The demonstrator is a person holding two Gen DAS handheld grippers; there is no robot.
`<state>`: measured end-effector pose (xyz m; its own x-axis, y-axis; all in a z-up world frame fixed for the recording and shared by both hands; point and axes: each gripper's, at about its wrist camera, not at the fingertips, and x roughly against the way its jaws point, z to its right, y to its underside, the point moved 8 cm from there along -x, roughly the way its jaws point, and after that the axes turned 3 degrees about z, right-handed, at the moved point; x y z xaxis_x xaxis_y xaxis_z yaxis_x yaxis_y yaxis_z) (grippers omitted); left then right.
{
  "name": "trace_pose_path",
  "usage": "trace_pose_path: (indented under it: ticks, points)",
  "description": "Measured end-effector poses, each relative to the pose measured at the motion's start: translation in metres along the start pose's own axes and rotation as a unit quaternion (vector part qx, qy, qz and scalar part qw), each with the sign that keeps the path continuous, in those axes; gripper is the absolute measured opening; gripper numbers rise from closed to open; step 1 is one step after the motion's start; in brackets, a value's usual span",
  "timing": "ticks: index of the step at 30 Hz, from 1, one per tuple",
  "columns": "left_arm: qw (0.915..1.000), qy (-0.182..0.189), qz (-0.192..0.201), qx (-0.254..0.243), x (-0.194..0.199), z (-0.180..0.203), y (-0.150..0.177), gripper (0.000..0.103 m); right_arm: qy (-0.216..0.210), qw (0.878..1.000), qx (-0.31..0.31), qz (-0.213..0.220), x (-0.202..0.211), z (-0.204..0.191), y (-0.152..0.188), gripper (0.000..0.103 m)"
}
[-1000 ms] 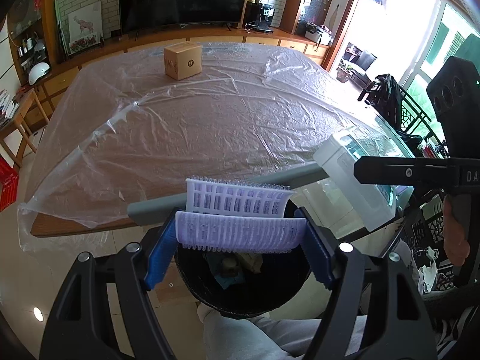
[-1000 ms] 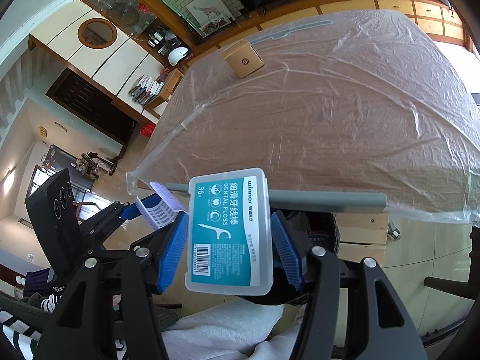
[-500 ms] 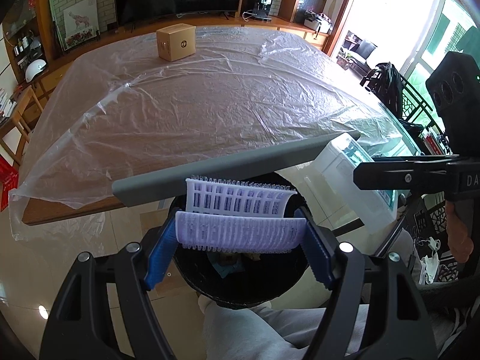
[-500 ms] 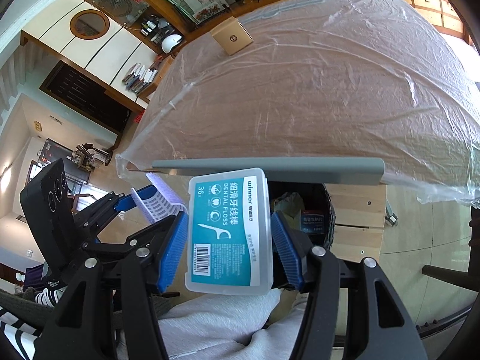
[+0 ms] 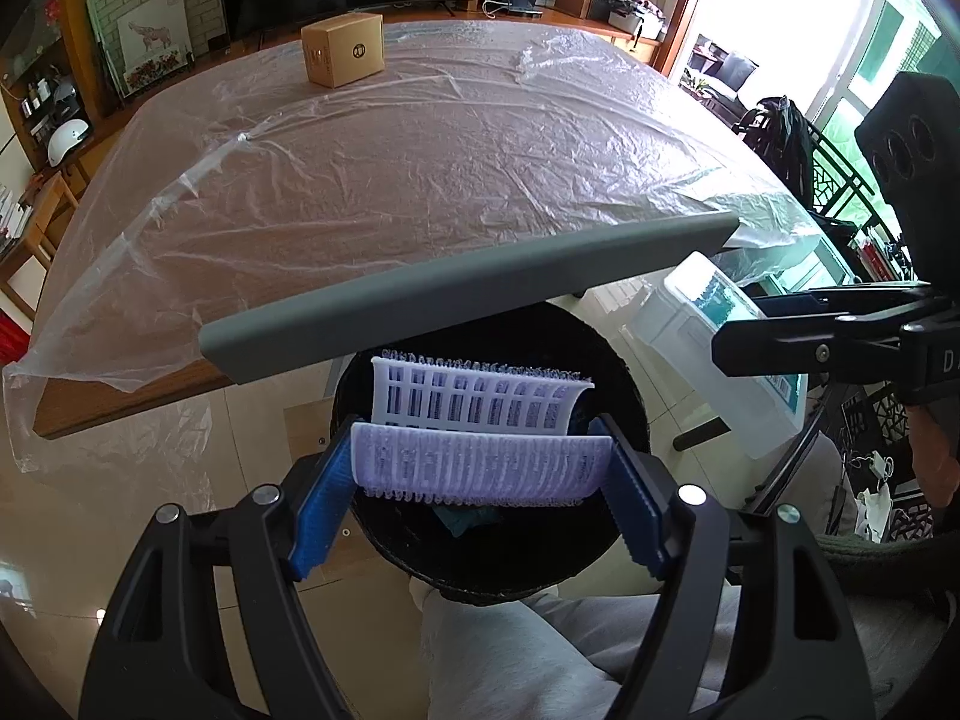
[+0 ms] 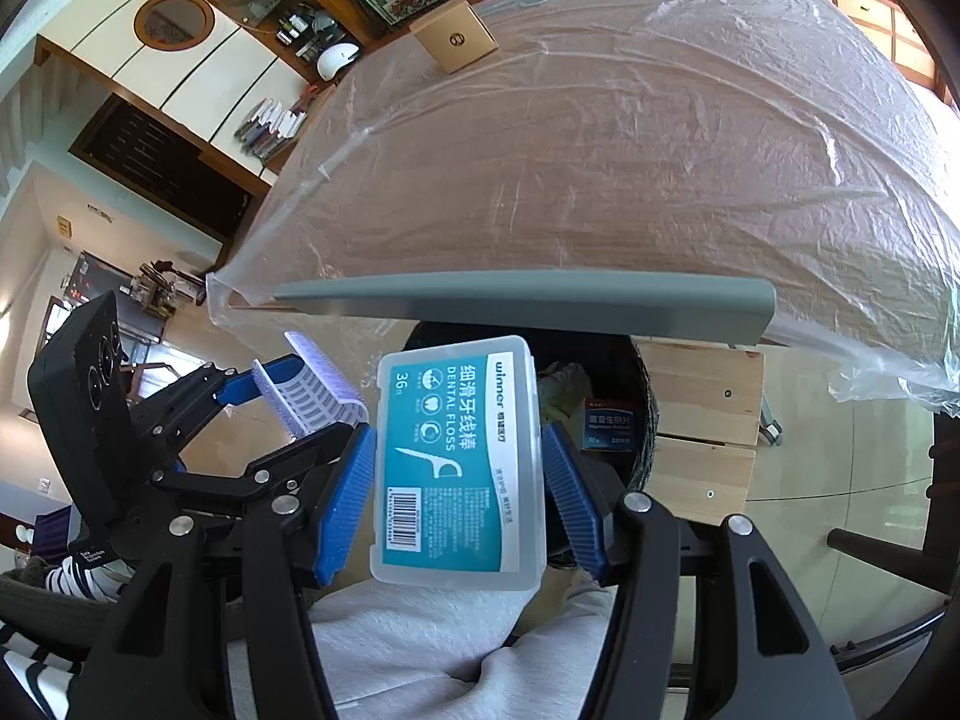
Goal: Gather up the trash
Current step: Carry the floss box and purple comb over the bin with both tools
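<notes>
My left gripper (image 5: 480,471) is shut on a white-lilac plastic hair roller (image 5: 480,462) and holds it over a black round trash bin (image 5: 492,564) that sits on the floor by the table edge. My right gripper (image 6: 459,474) is shut on a clear dental floss box with a teal label (image 6: 459,462), beside and above the same bin (image 6: 636,384). The floss box also shows in the left wrist view (image 5: 720,348). Trash lies inside the bin, among it a small red-blue box (image 6: 609,432).
A wooden table under clear plastic sheet (image 5: 420,168) carries a small cardboard box (image 5: 343,57) at its far end. A grey strip (image 5: 468,294) runs along the near table edge above the bin. A person's grey-trousered legs (image 5: 540,660) are below the bin.
Both grippers rose and drew back slightly with their objects still held. The table edge and grey strip now sit higher above the bin in both views.
</notes>
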<state>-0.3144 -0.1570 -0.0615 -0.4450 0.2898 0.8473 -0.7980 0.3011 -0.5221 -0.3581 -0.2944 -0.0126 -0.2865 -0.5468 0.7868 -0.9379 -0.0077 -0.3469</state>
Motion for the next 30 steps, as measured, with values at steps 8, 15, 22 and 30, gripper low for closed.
trace_pose_path:
  ticks: [8,15,22,30]
  points:
    - [0.9998,-0.008,-0.018,0.001,-0.013,-0.004,0.010,0.076,0.008,1.000,0.000,-0.015,-0.014,0.006,0.004,0.056]
    - [0.9996,-0.009,-0.026,0.000,-0.019,-0.004,0.012,0.076,0.006,1.000,-0.009,-0.024,-0.023,0.008,0.005,0.056]
    - [0.9995,-0.007,-0.031,0.001,-0.024,-0.003,0.011,0.076,-0.003,0.999,-0.024,-0.032,-0.030,0.013,0.007,0.056]
    - [0.9994,-0.005,-0.035,0.002,-0.028,-0.004,0.012,0.076,-0.010,0.999,-0.026,-0.036,-0.035,0.013,0.007,0.056]
